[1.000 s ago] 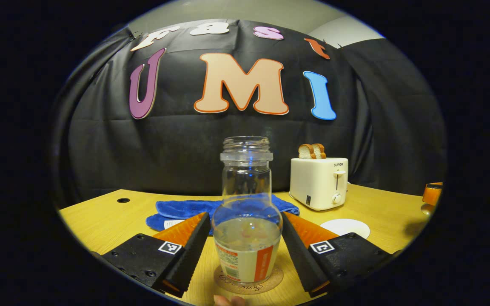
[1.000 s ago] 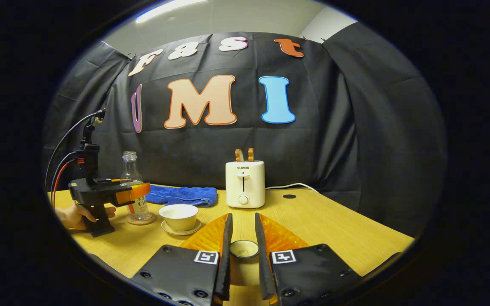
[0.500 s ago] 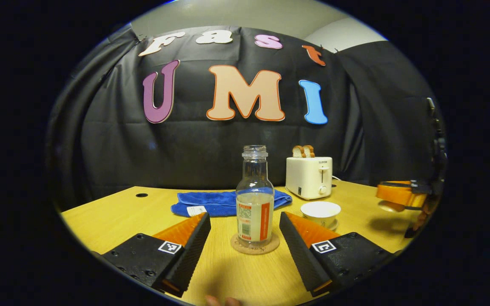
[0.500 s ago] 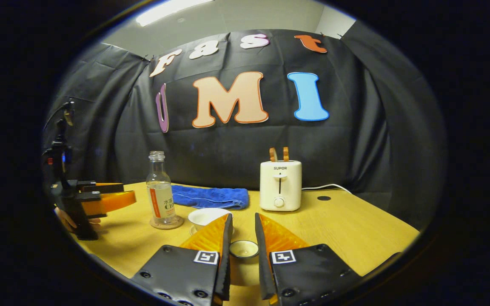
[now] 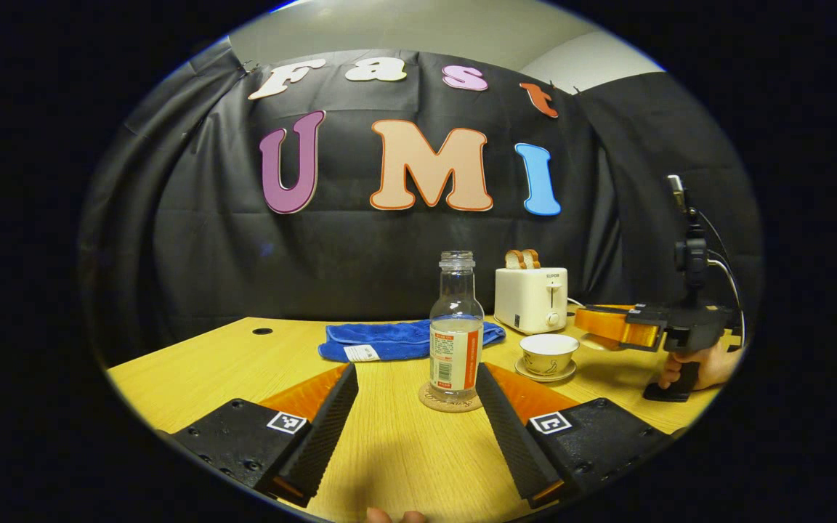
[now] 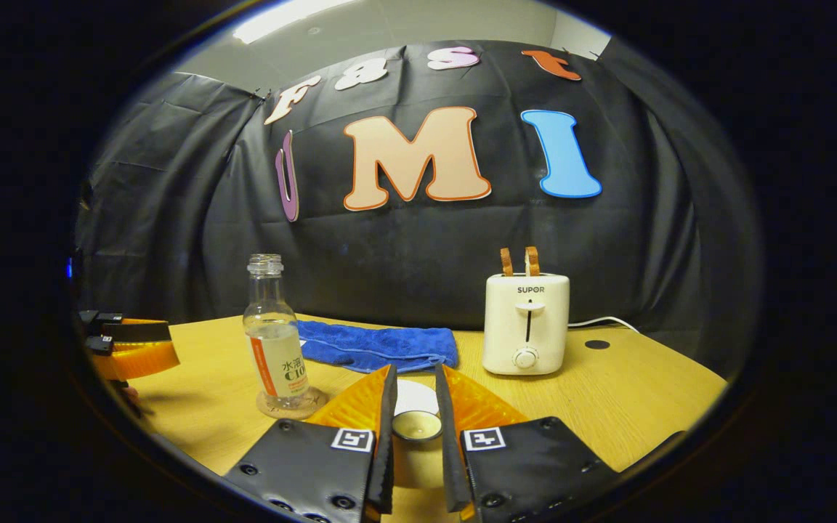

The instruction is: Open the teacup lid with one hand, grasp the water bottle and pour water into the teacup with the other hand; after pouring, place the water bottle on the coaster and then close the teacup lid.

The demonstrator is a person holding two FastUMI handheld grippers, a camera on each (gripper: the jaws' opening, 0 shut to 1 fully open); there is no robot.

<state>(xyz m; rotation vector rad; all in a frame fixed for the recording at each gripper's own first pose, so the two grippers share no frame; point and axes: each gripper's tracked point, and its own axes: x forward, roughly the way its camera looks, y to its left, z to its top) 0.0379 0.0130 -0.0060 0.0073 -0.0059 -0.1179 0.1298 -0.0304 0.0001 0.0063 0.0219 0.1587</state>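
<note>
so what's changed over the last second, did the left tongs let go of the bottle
The left tongs were already open around the water bottle and have backed straight away from it, leaving it upright on the cork coaster. The right tongs have carried the teacup lid to just in front of the teacup, which is not yet covered. Toaster and blue towel stayed put.

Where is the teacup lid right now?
The lid is off the teacup, clamped in the right gripper in the right gripper view. In the left gripper view that gripper hangs just right of the cup.
</note>
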